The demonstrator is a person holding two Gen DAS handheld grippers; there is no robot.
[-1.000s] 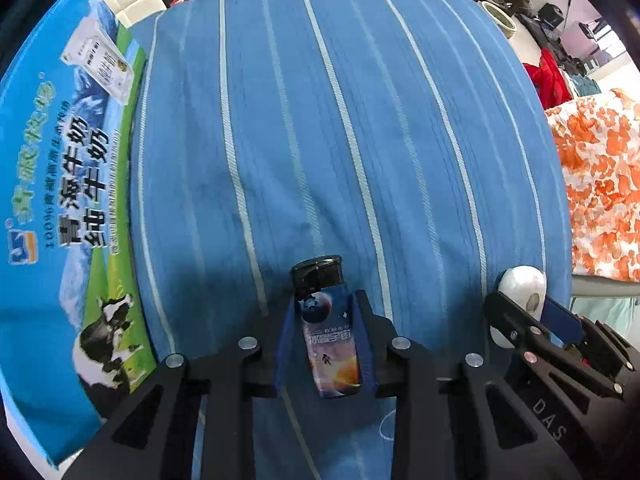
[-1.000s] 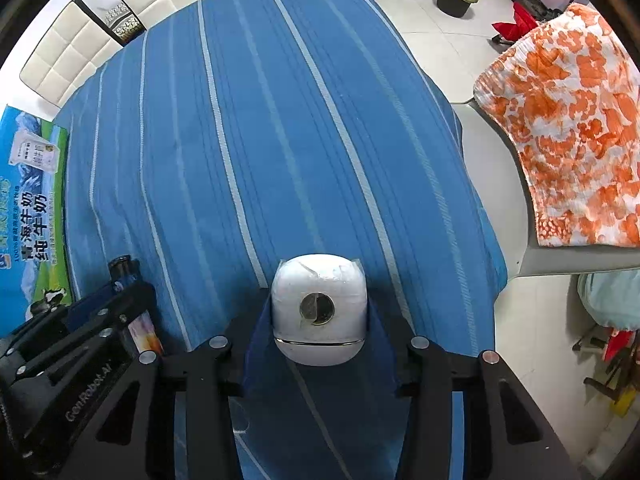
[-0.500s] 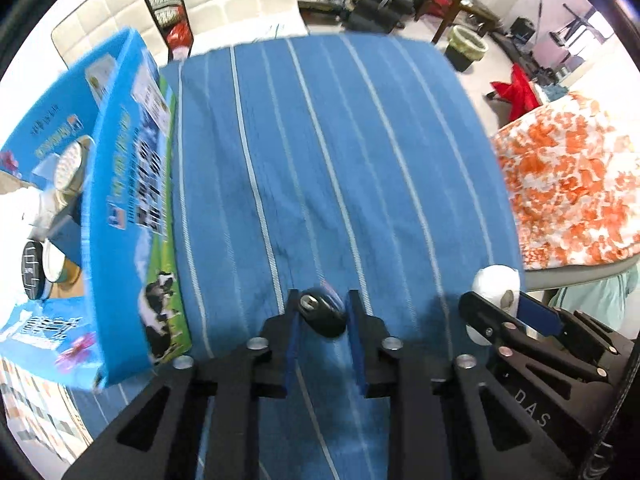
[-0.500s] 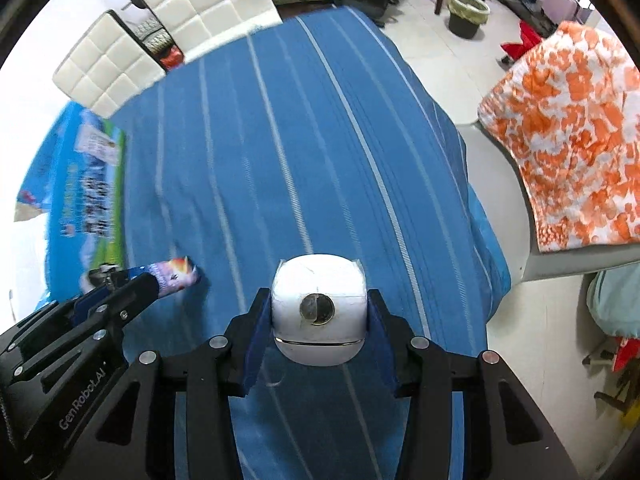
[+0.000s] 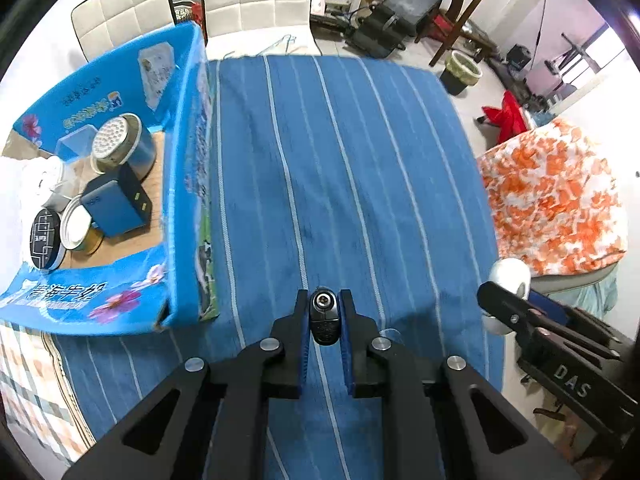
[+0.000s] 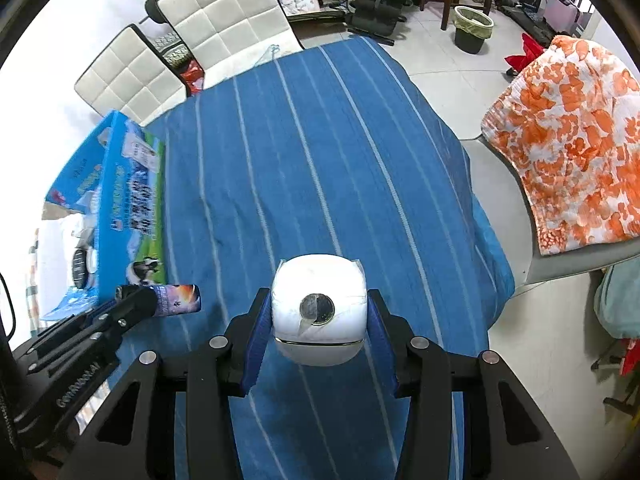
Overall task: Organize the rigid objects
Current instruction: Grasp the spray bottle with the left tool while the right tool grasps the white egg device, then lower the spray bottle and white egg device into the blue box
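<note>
Blue striped tablecloth [image 5: 360, 168], white quilted chairs [image 6: 224, 12] beyond.

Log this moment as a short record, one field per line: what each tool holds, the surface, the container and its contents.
left tool: shut on the lighter, held above the cloth
right tool: shut on the white device
surface: blue striped tablecloth
container: open blue milk carton box, left of the cloth
box contents: metal can, dark blue case, round tins
nearby: white chairs, orange floral cloth
</note>
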